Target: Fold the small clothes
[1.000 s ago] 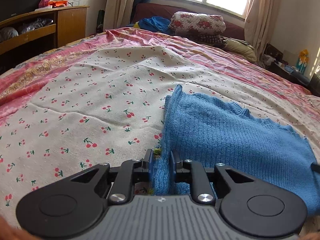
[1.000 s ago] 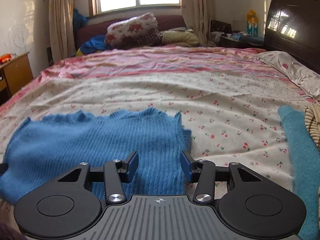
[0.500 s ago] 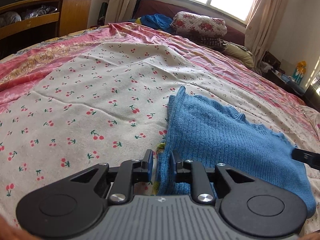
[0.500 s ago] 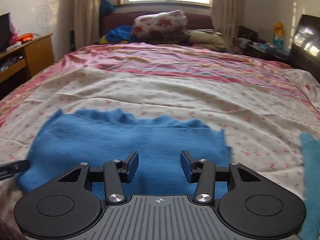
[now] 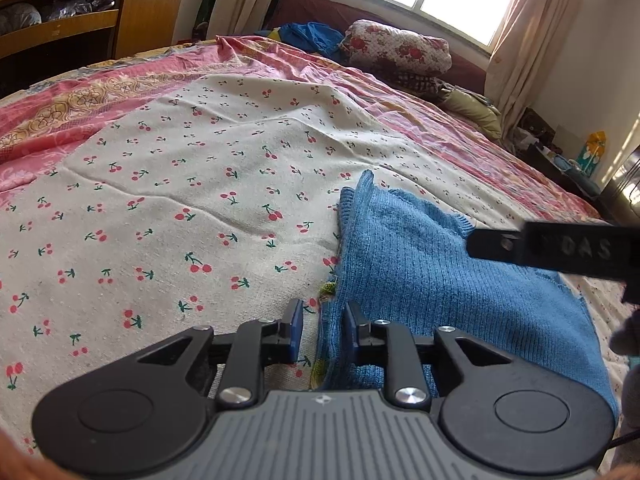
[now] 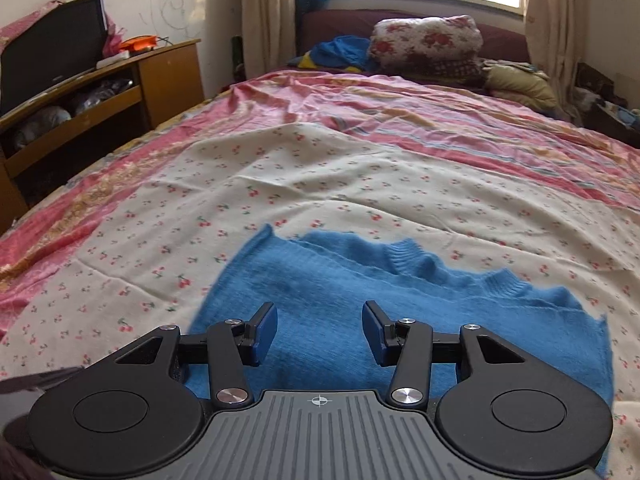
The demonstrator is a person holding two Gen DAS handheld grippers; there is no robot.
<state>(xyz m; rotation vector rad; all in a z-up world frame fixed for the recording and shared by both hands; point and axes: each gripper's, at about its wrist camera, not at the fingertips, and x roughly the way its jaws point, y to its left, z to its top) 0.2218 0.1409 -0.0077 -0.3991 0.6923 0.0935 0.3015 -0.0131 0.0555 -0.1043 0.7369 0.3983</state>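
Observation:
A blue knitted sweater (image 5: 440, 272) lies flat on the cherry-print sheet (image 5: 200, 200) of a bed. My left gripper (image 5: 322, 322) sits low at the sweater's left edge. Its jaws are opening; the edge stands between them against the right pad, and a strip of sheet shows beside the left pad. My right gripper (image 6: 319, 330) hovers open over the middle of the sweater (image 6: 360, 280), with nothing between its pads. One of its black fingers (image 5: 520, 244) reaches in from the right in the left wrist view, above the sweater's neckline.
A wooden cabinet (image 6: 120, 80) with a dark screen (image 6: 52, 56) stands left of the bed. A floral bundle (image 6: 424, 40) and heaped bedding lie at the far end under the window. Pink striped bedspread (image 6: 440, 120) surrounds the cherry sheet.
The left jaws have parted from the sweater's edge that they pinched. The right gripper has swung left across the sweater, and its finger has come into the left wrist view.

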